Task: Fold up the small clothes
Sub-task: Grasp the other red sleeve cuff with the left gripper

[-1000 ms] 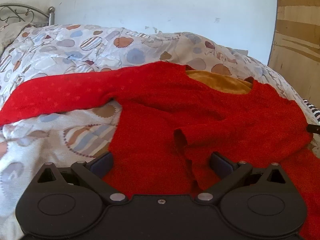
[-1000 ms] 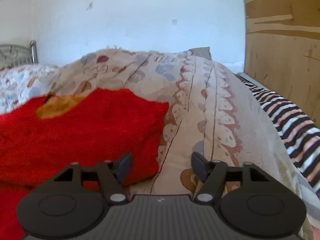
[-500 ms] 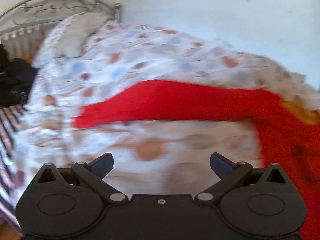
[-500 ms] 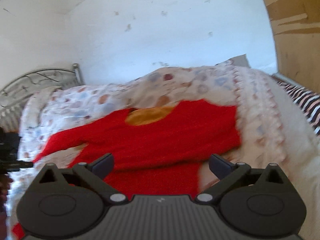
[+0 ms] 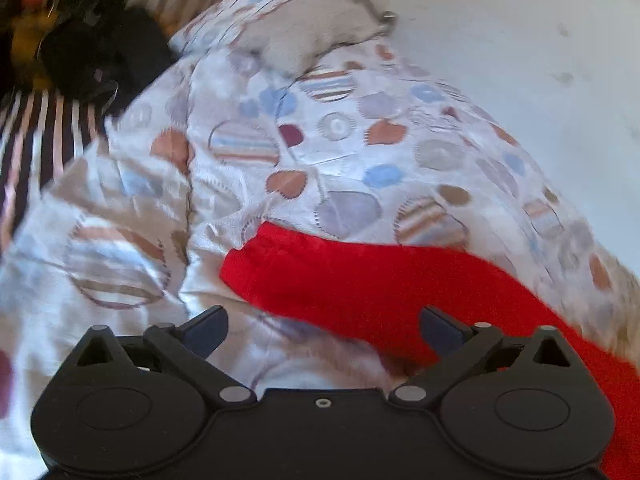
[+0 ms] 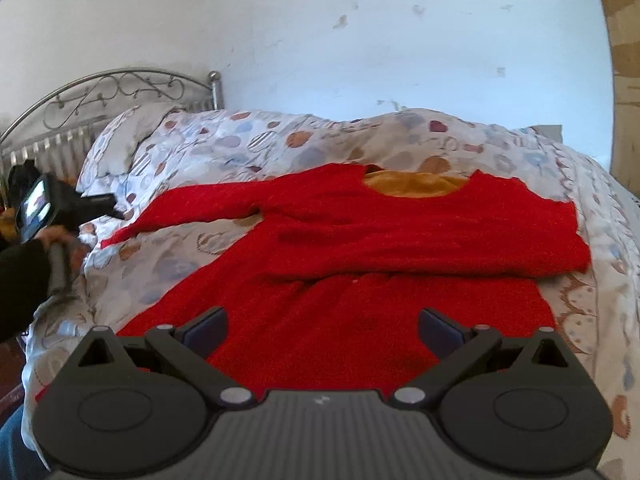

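Note:
A red sweater with a mustard lining at the neck lies flat on the bed. One sleeve is folded across its chest; the other sleeve stretches out to the left and ends in a cuff. My left gripper hovers just short of that cuff, its jaws closing but still wide. The sleeve lies under and ahead of the right finger, with no pad pressing on it. In the right wrist view a hand holds the left gripper at the sleeve's end. My right gripper stands open over the sweater's lower body.
A patterned duvet covers the bed, with a pillow and a metal headboard at the left end. A black bundle lies on the striped sheet. A white wall is behind and a wooden panel at the right.
The left gripper has swept left from the sweater's body along the outstretched sleeve to its cuff, rolling as it went. The right gripper has opened wider and swung left to face the whole sweater.

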Available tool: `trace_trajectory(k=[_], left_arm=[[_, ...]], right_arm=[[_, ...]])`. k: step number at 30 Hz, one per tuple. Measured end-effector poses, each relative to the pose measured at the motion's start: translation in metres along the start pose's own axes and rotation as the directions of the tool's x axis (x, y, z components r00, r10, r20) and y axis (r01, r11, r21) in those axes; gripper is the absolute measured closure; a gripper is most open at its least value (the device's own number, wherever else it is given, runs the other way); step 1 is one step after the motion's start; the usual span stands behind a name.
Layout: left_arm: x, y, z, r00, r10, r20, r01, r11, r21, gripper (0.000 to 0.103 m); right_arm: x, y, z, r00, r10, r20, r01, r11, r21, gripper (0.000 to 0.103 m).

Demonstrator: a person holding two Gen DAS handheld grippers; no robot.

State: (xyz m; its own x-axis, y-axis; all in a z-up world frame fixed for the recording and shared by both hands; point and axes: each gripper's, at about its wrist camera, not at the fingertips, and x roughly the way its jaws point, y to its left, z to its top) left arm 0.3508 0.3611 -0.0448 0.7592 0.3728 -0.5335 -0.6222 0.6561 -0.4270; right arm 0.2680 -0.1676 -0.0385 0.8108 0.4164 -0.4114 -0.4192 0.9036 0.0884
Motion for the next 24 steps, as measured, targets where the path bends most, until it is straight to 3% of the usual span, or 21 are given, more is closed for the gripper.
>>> trace_trajectory(k=[4,8,9,10,11,13,17,21,24], left_arm=[[0.032,0.016,0.008,0.998,0.036,-0.060,-0.044,0.988,-0.146,0.021],[0.045,0.022,0.011,0.997,0.056,-0.044,-0.065,0.974,-0.215,0.039],[0.045,0.022,0.013,0.997,0.066,-0.031,-0.072,0.972,-0.222,0.054],[0.045,0.021,0.015,0.996,0.088,-0.020,-0.090,0.971,-0.223,0.080],[0.043,0.020,0.016,0.994,0.106,-0.005,-0.104,0.969,-0.223,0.086],[0.030,0.015,0.019,0.992,0.106,0.068,-0.089,0.972,-0.215,0.088],[-0.006,-0.013,0.030,0.974,0.061,0.217,-0.037,0.993,-0.113,0.090],[-0.043,-0.056,0.041,0.947,-0.077,0.313,0.063,0.997,0.053,0.090],[-0.077,-0.089,0.042,0.910,-0.214,0.354,0.155,0.970,0.187,0.090]], right_arm=[[0.005,0.002,-0.006,1.000,0.010,-0.016,-0.009,1.000,0.024,0.000],[0.008,-0.003,-0.008,1.000,0.013,-0.027,-0.011,0.999,0.050,0.000],[0.008,-0.006,-0.008,1.000,0.015,-0.026,-0.013,0.998,0.058,0.000],[0.009,-0.007,-0.008,1.000,0.018,-0.025,-0.016,0.998,0.067,0.000],[0.008,-0.009,-0.008,1.000,0.022,-0.018,-0.020,0.997,0.076,0.000],[0.004,-0.012,-0.008,0.999,0.033,0.006,-0.034,0.995,0.089,0.000],[-0.007,-0.015,-0.006,0.998,0.043,0.049,-0.047,0.994,0.103,0.000],[-0.019,-0.020,-0.003,0.995,0.042,0.089,-0.053,0.992,0.117,0.000],[-0.030,-0.027,-0.002,0.992,0.026,0.121,-0.044,0.989,0.143,0.000]])
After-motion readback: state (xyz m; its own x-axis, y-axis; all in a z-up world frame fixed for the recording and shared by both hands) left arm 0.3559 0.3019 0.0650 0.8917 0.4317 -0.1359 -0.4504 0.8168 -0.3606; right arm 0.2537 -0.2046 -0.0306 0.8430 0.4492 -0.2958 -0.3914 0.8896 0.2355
